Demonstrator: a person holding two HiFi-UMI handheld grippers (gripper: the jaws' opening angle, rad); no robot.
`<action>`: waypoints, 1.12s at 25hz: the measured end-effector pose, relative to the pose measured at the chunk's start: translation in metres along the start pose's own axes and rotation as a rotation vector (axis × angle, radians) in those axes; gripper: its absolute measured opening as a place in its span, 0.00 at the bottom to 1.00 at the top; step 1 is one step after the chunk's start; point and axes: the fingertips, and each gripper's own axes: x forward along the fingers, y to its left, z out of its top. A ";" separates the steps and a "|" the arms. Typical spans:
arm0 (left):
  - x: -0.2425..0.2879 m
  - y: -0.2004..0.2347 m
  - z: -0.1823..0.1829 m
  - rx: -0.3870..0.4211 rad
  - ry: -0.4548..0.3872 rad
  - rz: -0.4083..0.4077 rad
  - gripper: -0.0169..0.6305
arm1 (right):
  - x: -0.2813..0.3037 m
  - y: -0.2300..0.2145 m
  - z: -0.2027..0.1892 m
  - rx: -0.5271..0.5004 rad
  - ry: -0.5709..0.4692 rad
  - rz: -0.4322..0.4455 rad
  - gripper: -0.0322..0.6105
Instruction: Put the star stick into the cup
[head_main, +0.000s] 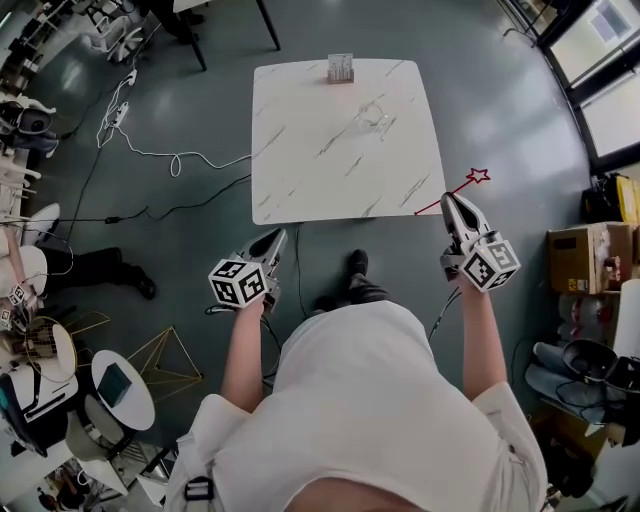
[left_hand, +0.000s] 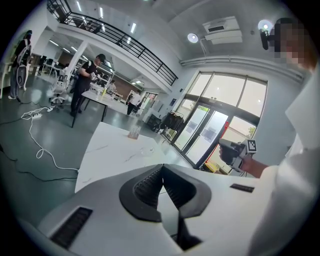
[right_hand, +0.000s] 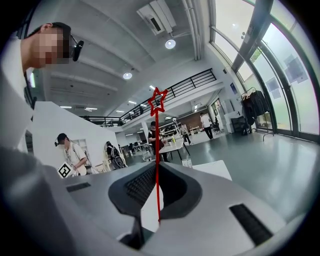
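Observation:
A thin red stick with an open star at its tip, the star stick (head_main: 468, 182) (right_hand: 157, 130), is held in my right gripper (head_main: 449, 201) (right_hand: 157, 167), which is shut on its lower part. The stick slants over the table's near right corner. A clear glass cup (head_main: 374, 114) (left_hand: 148, 149) stands on the white marble table (head_main: 320, 150), right of its middle, well ahead of both grippers. My left gripper (head_main: 276, 238) (left_hand: 162, 171) is shut with nothing in it and hangs before the table's near left edge.
A small box-like holder (head_main: 340, 68) (left_hand: 133, 132) sits at the table's far edge. White and black cables (head_main: 160, 155) lie on the floor at left. Cardboard boxes (head_main: 590, 255) and clutter are at right, stools and wire frames at lower left. People stand at far desks (left_hand: 87, 75).

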 end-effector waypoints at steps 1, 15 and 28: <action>0.006 0.000 0.004 0.000 0.002 0.002 0.05 | 0.006 -0.006 0.001 0.002 0.003 0.004 0.10; 0.072 0.006 0.043 -0.045 -0.033 0.083 0.05 | 0.073 -0.083 0.012 0.007 0.027 0.079 0.10; 0.127 -0.001 0.063 -0.080 -0.067 0.159 0.05 | 0.117 -0.149 0.023 0.000 0.067 0.131 0.10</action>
